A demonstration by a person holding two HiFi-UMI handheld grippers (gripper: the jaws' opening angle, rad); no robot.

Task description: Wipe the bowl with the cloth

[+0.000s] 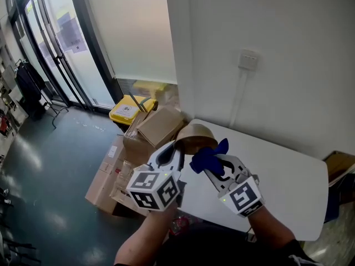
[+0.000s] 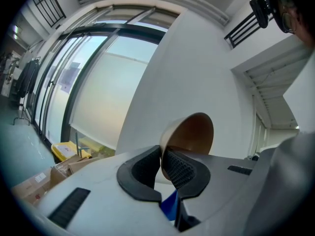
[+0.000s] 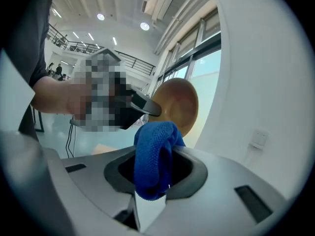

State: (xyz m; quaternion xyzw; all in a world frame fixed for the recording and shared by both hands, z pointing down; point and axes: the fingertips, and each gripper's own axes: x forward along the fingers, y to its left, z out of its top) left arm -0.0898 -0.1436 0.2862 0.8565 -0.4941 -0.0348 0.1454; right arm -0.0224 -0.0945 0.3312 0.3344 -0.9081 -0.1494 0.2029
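Note:
I hold a tan bowl (image 1: 195,137) up in the air over the table's left end, tipped on its side. My left gripper (image 1: 178,147) is shut on the bowl's rim; in the left gripper view its pads (image 2: 178,170) pinch the thin wall of the bowl (image 2: 189,134). My right gripper (image 1: 213,164) is shut on a bunched blue cloth (image 1: 208,157), just right of the bowl and close under its rim. In the right gripper view the cloth (image 3: 155,156) fills the jaws of the right gripper (image 3: 155,170), with the bowl (image 3: 177,104) just beyond it.
A white table (image 1: 288,182) lies below my hands, against a white wall with a socket (image 1: 248,60). Cardboard boxes (image 1: 155,129) and a yellow bin (image 1: 128,110) stand on the floor to the left, near glass doors (image 1: 50,43).

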